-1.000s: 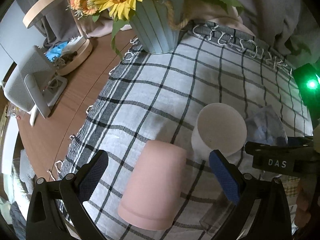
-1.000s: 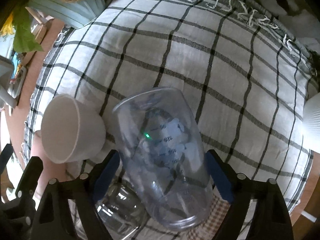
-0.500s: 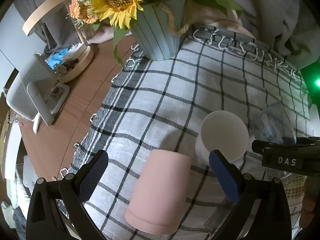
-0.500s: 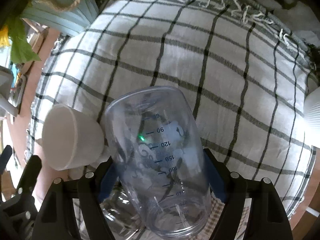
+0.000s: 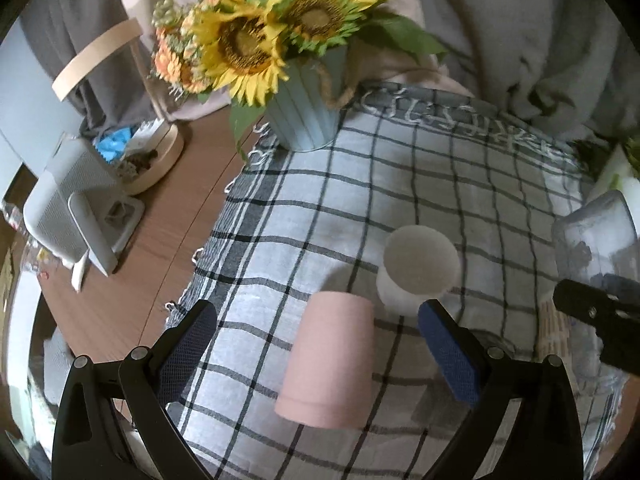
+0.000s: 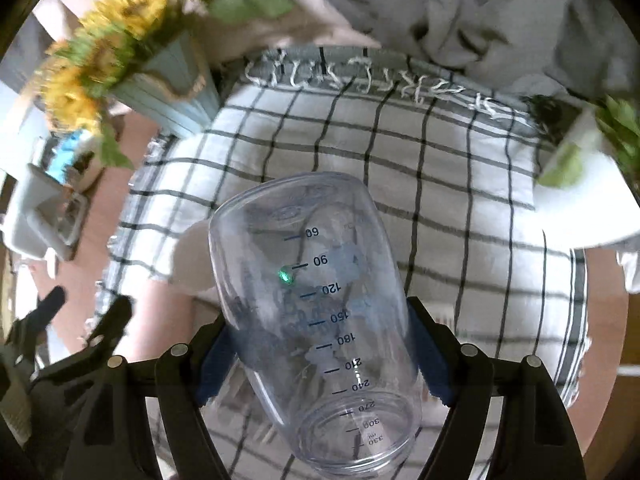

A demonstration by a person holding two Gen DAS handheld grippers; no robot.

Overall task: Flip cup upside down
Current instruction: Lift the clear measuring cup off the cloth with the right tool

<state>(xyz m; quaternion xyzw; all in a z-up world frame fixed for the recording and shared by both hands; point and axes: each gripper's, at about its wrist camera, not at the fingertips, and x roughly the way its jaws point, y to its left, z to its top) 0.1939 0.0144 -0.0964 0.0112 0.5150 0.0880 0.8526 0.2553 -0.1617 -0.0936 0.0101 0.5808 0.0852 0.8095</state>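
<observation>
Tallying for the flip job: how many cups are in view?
3: pink cup upside down on the cloth, white cup beside it, clear measuring cup in the right gripper. Others may be hidden.

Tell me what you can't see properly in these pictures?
- Left wrist view: clear cup cut off by the right edge and the right gripper.
- Right wrist view: white cup mostly hidden behind the clear cup.
- Right wrist view: sunflowers blurred.
</observation>
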